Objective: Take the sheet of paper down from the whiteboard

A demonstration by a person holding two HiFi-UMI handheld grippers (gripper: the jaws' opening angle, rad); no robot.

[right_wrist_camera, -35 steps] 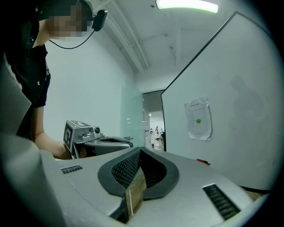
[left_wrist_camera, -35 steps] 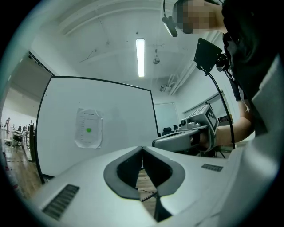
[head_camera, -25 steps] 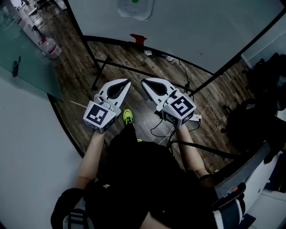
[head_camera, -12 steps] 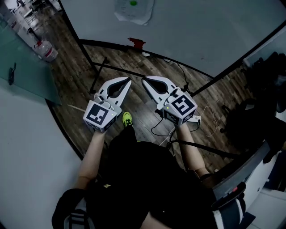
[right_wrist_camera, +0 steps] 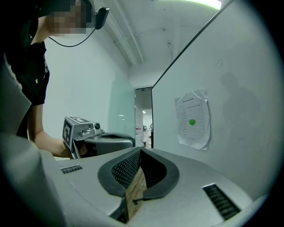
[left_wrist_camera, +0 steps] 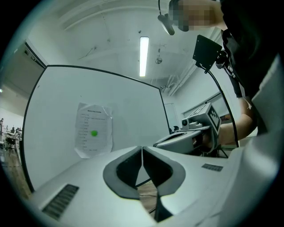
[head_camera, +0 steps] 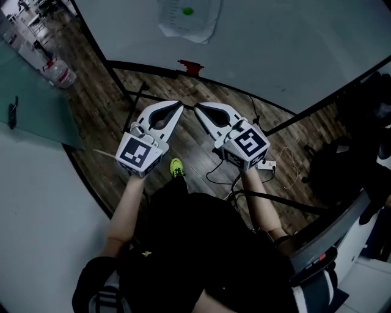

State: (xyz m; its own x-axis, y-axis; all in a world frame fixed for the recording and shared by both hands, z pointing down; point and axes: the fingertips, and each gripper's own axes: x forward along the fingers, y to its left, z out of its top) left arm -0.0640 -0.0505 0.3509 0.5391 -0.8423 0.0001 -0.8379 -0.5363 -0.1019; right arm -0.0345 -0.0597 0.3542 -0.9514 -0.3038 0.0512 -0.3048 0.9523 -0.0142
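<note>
While the sheet of paper (head_camera: 186, 18) hangs on the whiteboard (head_camera: 275, 49), top cut off in the head view and print too small to read, both tongs sit well short of it. Left tongs (head_camera: 178, 106) and right tongs (head_camera: 197, 109) are pressed together, empty.

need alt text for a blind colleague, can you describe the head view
Seen from above, a person holds the left gripper and right gripper, both shut and empty, side by side toward a whiteboard, where a sheet of paper with a green dot hangs. Dark wooden floor lies below.
</note>
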